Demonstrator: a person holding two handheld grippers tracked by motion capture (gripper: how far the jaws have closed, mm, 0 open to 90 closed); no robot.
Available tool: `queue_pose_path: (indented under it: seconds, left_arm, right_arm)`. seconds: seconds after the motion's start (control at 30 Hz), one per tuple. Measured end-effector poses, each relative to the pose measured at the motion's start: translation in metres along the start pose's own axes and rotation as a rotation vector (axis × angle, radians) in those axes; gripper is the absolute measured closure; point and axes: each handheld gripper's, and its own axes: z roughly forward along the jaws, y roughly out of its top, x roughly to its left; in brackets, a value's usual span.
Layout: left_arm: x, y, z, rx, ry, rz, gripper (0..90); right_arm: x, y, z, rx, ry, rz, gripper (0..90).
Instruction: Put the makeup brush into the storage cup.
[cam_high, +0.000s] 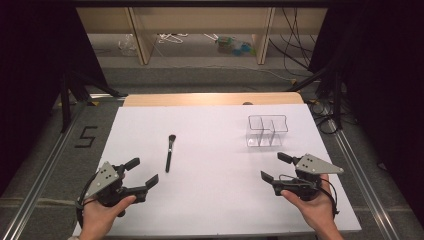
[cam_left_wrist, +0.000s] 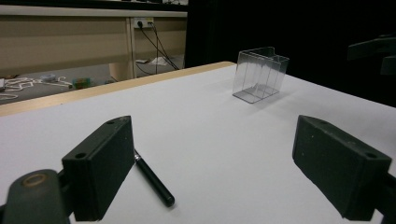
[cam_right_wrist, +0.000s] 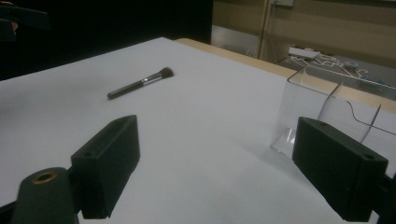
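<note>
Lying on the white table (cam_high: 215, 200) left of centre in the high view, the makeup brush (cam_high: 170, 153) sits just ahead of the left gripper (cam_high: 141, 171); the clear organizer (cam_high: 267, 131) stands ahead of the right gripper (cam_high: 274, 166). Both jaws gape wide, holding nothing.

The left gripper view has the brush handle (cam_left_wrist: 154, 182) beside its left jaw.

The right gripper view has the brush (cam_right_wrist: 140, 84) well apart and the organizer (cam_right_wrist: 322, 112) near its right jaw.

Matt white desk (cam_high: 210, 200) with pale wood edge; clear glossy plastic organiser (cam_high: 267, 131); makeup brush (cam_high: 169, 153) with glossy black handle.
</note>
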Motion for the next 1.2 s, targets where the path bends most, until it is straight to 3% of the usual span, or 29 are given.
queue_pose_path:
  seconds: [0.33,0.53,0.57,0.77,0.83,0.9,1.2]
  left_arm:
    - [0.002,-0.001,0.000,0.013,0.010,0.004,13.9]
    - [0.005,-0.001,0.002,0.040,0.048,0.006,15.0]
    - [0.006,0.000,0.003,0.064,0.081,0.021,15.3]
    - [0.013,0.005,0.009,0.117,0.133,0.002,15.6]
    - [0.015,0.009,0.012,0.137,0.142,-0.003,15.9]
    - [0.016,0.012,0.016,0.171,0.149,-0.004,16.2]
    - [0.022,0.024,0.041,0.305,0.160,-0.013,20.0]
  right_arm:
    - [0.000,0.000,0.001,0.003,-0.003,0.002,16.0]
    - [0.000,0.000,0.001,0.008,-0.002,0.007,16.0]
    - [0.000,-0.001,0.001,0.007,0.001,0.008,16.0]
    - [0.000,-0.001,0.003,0.002,0.003,0.009,16.0]
    - [-0.001,0.000,-0.001,0.039,-0.009,0.001,16.1]
    - [-0.001,-0.001,0.002,0.011,-0.010,0.003,16.1]
    - [-0.001,-0.002,0.003,0.037,-0.008,0.009,16.2]
